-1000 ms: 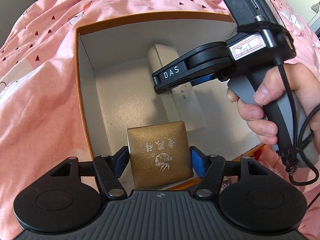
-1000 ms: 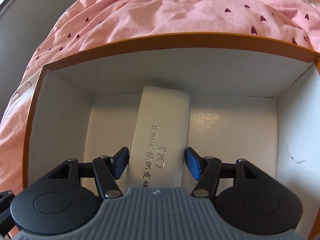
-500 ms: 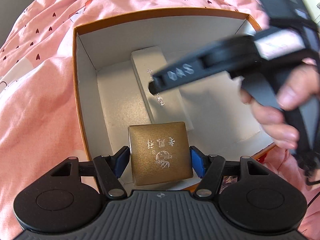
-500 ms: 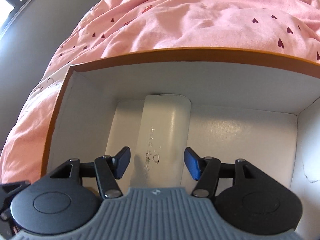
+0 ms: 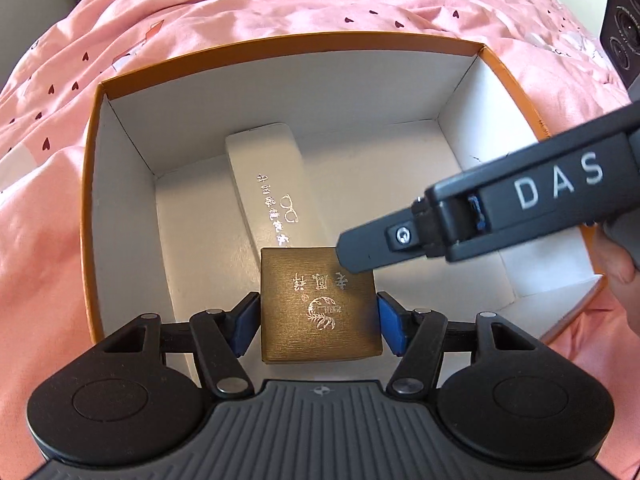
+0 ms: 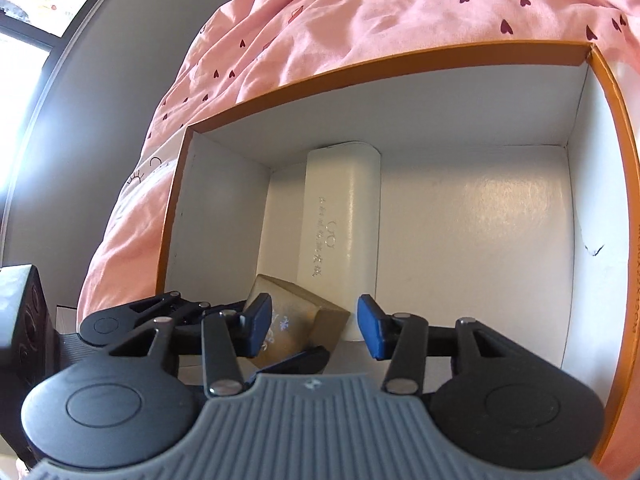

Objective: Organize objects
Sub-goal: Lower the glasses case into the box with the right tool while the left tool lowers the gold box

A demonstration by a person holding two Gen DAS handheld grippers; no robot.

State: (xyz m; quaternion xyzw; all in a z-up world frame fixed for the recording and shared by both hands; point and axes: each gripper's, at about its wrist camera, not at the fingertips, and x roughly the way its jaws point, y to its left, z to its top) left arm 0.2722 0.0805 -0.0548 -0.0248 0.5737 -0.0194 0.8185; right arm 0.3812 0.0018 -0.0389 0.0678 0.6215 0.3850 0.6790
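Gripping the gold box (image 5: 320,304) between blue pads, the left tongs (image 5: 318,326) are closing on its two sides, holding it over the near-left floor of the orange-rimmed carton (image 5: 288,42). The right tongs (image 6: 314,328) hang above the carton, jaws partly apart and closing on nothing. A white case (image 5: 276,196) lies flat on the carton floor, its near end just behind the gold box. Bare floor lies right of the case, up to the right wall. The carton rests on a pink bedcover (image 5: 200,12).
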